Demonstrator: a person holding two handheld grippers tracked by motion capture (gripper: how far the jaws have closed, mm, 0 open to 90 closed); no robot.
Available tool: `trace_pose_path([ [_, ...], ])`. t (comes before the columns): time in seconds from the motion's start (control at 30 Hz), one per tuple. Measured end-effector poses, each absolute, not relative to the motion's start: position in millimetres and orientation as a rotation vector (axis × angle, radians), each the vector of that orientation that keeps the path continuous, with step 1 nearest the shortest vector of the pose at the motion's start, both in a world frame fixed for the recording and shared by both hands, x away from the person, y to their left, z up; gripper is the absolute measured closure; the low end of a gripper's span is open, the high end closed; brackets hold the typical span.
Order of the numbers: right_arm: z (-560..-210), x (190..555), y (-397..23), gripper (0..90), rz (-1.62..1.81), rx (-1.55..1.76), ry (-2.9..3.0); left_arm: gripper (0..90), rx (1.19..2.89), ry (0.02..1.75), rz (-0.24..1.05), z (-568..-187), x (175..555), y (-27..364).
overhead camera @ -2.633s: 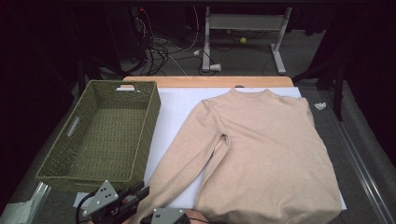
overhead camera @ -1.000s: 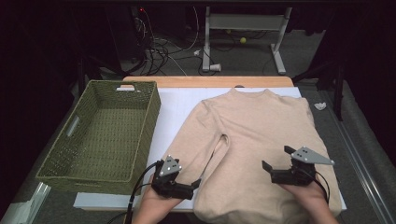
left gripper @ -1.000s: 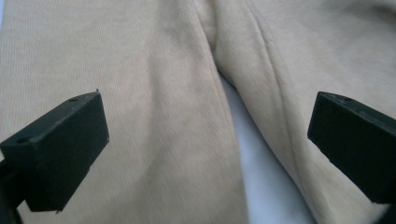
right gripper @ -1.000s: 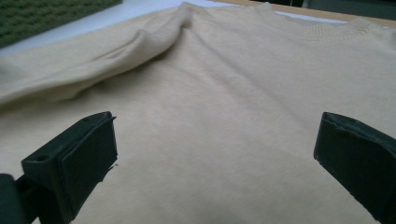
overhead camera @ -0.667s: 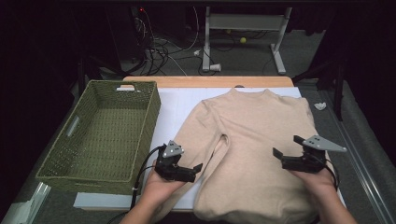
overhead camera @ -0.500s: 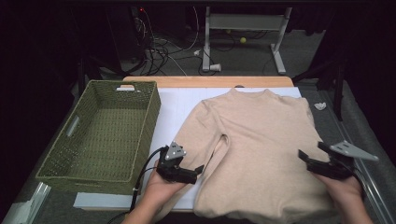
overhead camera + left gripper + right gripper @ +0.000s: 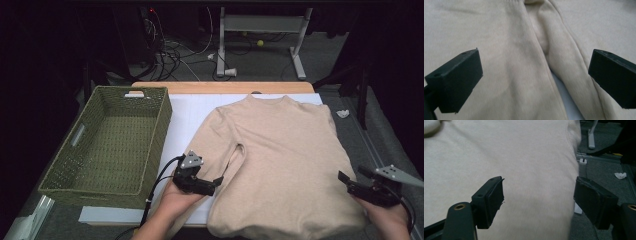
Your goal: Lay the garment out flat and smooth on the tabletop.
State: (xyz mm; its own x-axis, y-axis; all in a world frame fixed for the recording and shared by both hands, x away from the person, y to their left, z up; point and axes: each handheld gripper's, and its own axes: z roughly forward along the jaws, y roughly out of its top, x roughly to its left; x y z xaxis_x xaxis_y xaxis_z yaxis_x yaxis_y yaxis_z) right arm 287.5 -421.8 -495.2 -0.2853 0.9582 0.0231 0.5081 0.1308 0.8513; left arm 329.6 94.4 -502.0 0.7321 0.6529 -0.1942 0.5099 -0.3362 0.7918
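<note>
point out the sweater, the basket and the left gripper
sweater (image 7: 285, 150), high view, middle of the chest
basket (image 7: 159, 131), high view, right wall
left gripper (image 7: 218, 181), high view, between the jaw tips

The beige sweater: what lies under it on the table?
A white sheet lies under the beige sweater, showing beside it and between sleeve and body. What the sweater covers beyond that cannot be seen.

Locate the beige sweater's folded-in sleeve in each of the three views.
High view: sleeve slants from the shoulder down-left, ending under the left gripper.
Left gripper view: sleeve runs top centre to lower right between the open jaws.
Right gripper view: not identifiable.
Shared landmark: the sweater's ribbed beige body.
</note>
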Motion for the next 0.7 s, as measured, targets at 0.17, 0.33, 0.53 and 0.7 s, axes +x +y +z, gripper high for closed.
trace_pose_path([
  [0.17, -483.7, 305.5, -425.8, 29.0, 1.079, 1.392, 1.871, 0.0, 1.994, 0.916, 0.182, -498.6, 351.8, 87.0],
  [0.33, -485.7, 294.6, -423.1, 39.3, 1.068, 1.387, 1.900, 3.4, 1.978, 0.906, 0.213, -495.9, 355.7, 81.0],
  [0.53, -496.0, 268.9, -418.9, 45.7, 1.011, 1.420, 1.911, 19.2, 1.975, 0.873, 0.199, -492.4, 364.8, 62.7],
  [0.7, -501.9, 264.5, -421.9, 45.9, 1.024, 1.426, 1.907, 36.1, 2.031, 0.868, 0.259, -495.7, 384.0, 35.0],
])
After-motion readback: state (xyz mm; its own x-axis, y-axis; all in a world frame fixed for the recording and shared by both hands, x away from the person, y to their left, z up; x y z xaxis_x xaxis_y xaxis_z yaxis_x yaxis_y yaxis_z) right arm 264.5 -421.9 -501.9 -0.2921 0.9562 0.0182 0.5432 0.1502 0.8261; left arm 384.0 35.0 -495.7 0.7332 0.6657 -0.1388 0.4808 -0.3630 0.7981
